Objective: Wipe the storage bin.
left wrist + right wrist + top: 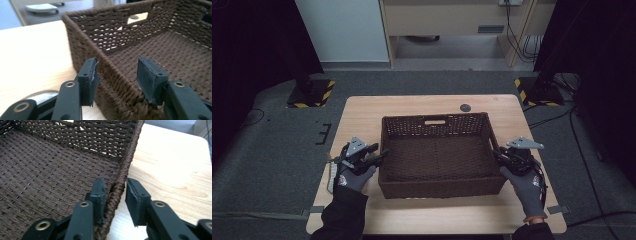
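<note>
A dark brown woven basket, empty inside, sits in the middle of the wooden table. My left gripper is at its left wall. In the left gripper view that gripper straddles the basket's rim, one pad outside close to the weave, the other inside with a gap. My right gripper is at the right wall. In the right gripper view its jaws stand either side of the basket's rim, the inner pad against the wall and a thin gap at the outer pad.
A small dark disc lies on the table behind the basket. A pale object lies at the table's left edge by my left hand. Two stands with yellow-black bases are on the floor beyond the table.
</note>
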A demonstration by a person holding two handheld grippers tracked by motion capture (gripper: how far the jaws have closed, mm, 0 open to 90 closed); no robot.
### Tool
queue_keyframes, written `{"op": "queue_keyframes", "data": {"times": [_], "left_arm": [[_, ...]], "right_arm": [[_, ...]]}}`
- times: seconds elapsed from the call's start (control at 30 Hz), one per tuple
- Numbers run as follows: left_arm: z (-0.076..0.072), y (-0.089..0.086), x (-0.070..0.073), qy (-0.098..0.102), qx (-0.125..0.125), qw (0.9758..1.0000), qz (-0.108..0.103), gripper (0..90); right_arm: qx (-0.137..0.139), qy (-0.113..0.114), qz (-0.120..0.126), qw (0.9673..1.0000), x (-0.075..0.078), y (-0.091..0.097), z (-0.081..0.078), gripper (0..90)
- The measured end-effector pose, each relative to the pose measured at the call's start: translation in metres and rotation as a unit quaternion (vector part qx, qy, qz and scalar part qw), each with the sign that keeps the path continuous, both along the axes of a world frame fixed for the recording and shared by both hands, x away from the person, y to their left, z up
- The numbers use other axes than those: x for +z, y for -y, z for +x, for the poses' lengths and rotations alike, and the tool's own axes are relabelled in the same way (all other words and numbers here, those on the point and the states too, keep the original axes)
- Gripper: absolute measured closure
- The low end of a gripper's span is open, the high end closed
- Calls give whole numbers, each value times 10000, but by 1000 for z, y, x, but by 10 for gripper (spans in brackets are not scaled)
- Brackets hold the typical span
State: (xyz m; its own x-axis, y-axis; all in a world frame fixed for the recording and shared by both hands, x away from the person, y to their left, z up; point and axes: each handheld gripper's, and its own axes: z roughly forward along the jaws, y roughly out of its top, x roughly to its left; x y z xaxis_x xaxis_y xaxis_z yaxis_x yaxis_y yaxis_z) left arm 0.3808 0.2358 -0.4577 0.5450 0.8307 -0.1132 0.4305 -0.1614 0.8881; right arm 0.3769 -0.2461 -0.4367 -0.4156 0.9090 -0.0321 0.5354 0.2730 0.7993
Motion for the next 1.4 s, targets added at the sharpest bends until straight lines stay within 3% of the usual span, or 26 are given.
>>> {"op": "queue_keyframes", "data": {"times": [0.1, 0.23, 0.4, 0.5, 0.6, 0.77, 0.83, 1.03, 1.1, 1.23, 1.4], "left_arm": [[-2, 2, 1, 72, -17, 9998, 175, 524], [-4, 3, 1, 65, 15, 9998, 198, 531], [-8, 2, 3, 33, 10, 9999, 127, 530], [-8, -1, 11, 168, 49, 9998, -34, 509], [-5, -5, 15, 301, 152, 9994, -65, 488], [2, 1, 1, 80, 66, 9999, 70, 517], [2, 2, 0, 109, 87, 9998, 166, 500], [-4, 4, 0, 93, 150, 9997, 140, 514], [-9, 5, 0, 87, 190, 9997, 122, 512], [-13, 7, 3, 60, 163, 9997, 174, 504], [-8, 0, 19, 278, 259, 9993, -18, 496]], "right_arm": [[48, 71, 113, 9999, 5, 2, -5, 622], [65, -23, 115, 9999, 7, 2, -13, 619], [18, -145, -62, 9999, 2, 2, -14, 703], [9, -159, -23, 9999, 2, 3, -12, 712], [5, -133, -36, 9999, 1, 3, -8, 718], [41, -98, -2, 9999, 0, 4, -3, 718], [21, -55, -7, 10000, 1, 4, -3, 694], [-41, 11, 35, 10000, 4, 5, -11, 598], [-37, -48, -12, 10000, 4, 4, -14, 615], [-111, -175, -189, 9996, 0, 3, -14, 751], [-173, -135, -139, 9997, -2, 5, -8, 773]]}}
